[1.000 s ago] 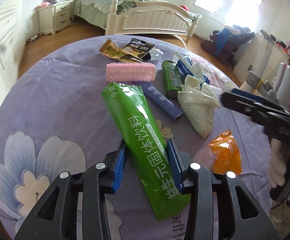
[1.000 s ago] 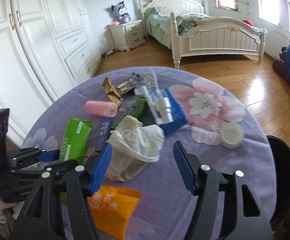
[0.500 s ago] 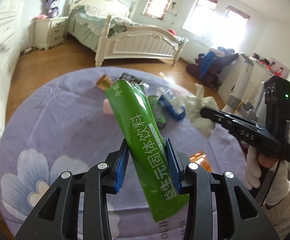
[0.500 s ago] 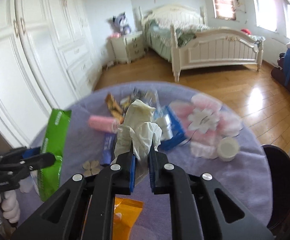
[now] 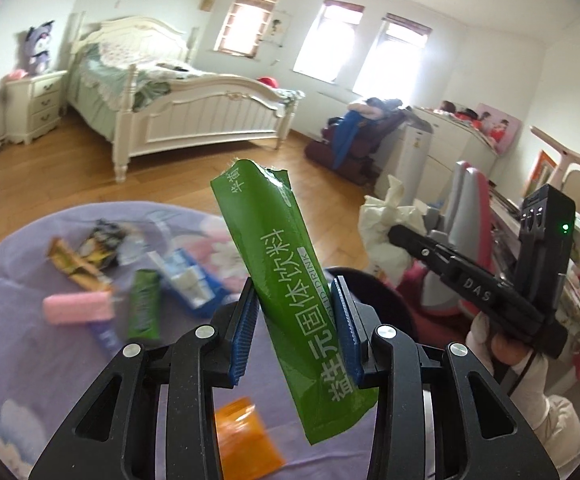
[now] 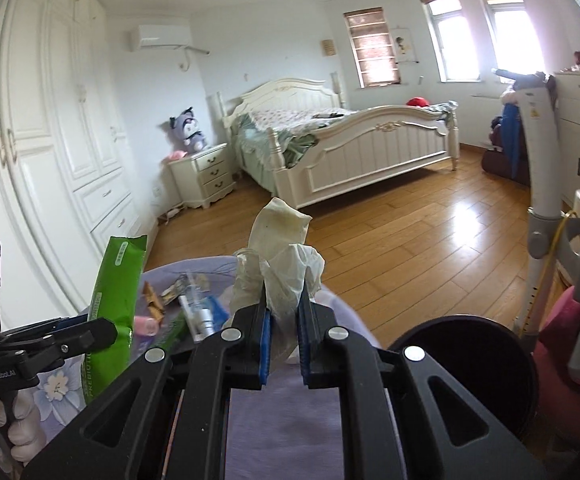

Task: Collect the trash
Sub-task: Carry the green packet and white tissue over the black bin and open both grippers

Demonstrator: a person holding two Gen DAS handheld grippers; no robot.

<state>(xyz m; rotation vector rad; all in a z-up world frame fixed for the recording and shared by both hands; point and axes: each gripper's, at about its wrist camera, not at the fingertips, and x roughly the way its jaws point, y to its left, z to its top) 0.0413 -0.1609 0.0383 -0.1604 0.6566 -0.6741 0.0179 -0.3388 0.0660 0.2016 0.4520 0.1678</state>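
Note:
My left gripper (image 5: 295, 332) is shut on a long green drink-powder packet (image 5: 286, 280) and holds it upright above the purple table. The packet also shows in the right wrist view (image 6: 112, 312). My right gripper (image 6: 284, 342) is shut on a crumpled cream glove (image 6: 284, 256), lifted off the table; the glove also shows in the left wrist view (image 5: 382, 228). A black round trash bin (image 6: 470, 364) stands on the floor to the right of the table.
On the purple flowered tablecloth (image 5: 22, 352) lie an orange wrapper (image 5: 246, 440), a pink roller (image 5: 78, 308), a small green packet (image 5: 144, 308), a blue box (image 5: 188, 280) and brown wrappers (image 5: 78, 266). A bed (image 6: 342, 148) and wooden floor lie beyond.
Both grippers have risen from the table with their loads and swung right. The right gripper closed on the glove about half a second ago.

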